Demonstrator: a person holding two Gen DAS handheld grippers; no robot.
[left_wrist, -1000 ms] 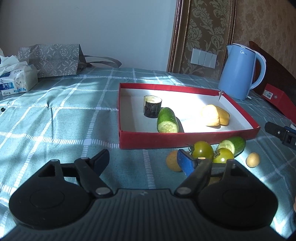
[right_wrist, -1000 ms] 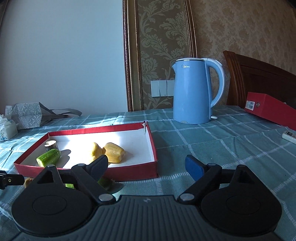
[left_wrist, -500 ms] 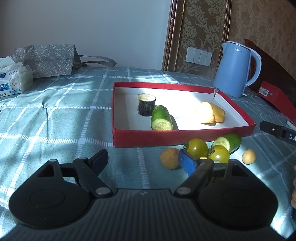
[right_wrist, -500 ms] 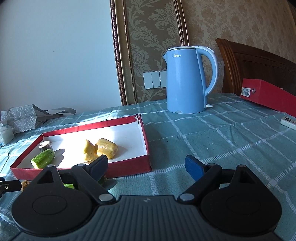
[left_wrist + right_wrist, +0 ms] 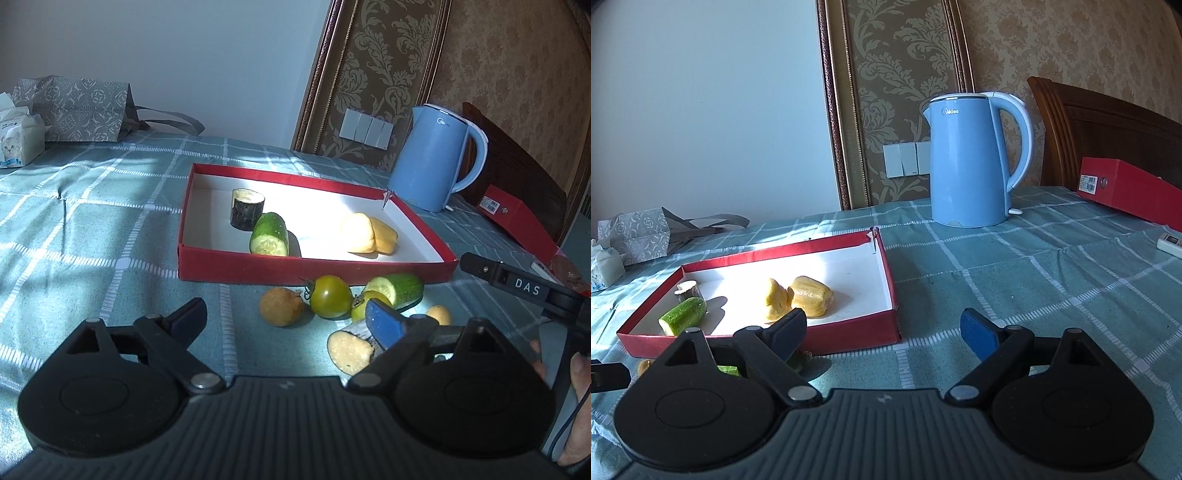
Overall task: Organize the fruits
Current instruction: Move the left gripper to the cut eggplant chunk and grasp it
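Observation:
A red tray [image 5: 236, 264] [image 5: 849, 334] holds a dark cut stalk piece [image 5: 246, 208], a cucumber half [image 5: 269, 234] [image 5: 683, 315] and two yellow fruit pieces [image 5: 369, 234] [image 5: 798, 297]. In front of it on the cloth lie a brown round fruit [image 5: 280, 306], two green tomatoes [image 5: 330, 295], a second cucumber half [image 5: 397, 288], a small brown fruit [image 5: 439, 314] and a pale cut piece [image 5: 351, 349]. My left gripper [image 5: 288, 321] is open above the cloth just short of these. My right gripper [image 5: 882, 328] is open at the tray's near right corner.
A blue kettle [image 5: 432, 158] [image 5: 971, 158] stands behind the tray. A red box [image 5: 1130, 192] and a remote [image 5: 1169, 242] lie at the right. A grey bag [image 5: 74, 109] and a tissue pack [image 5: 18, 134] sit far left. The right gripper's body [image 5: 517, 284] shows in the left wrist view.
The left gripper has drawn back and risen, so the loose fruits and a pale cut piece now show fully. The right gripper shifted left and nearer the tray. Both stayed open.

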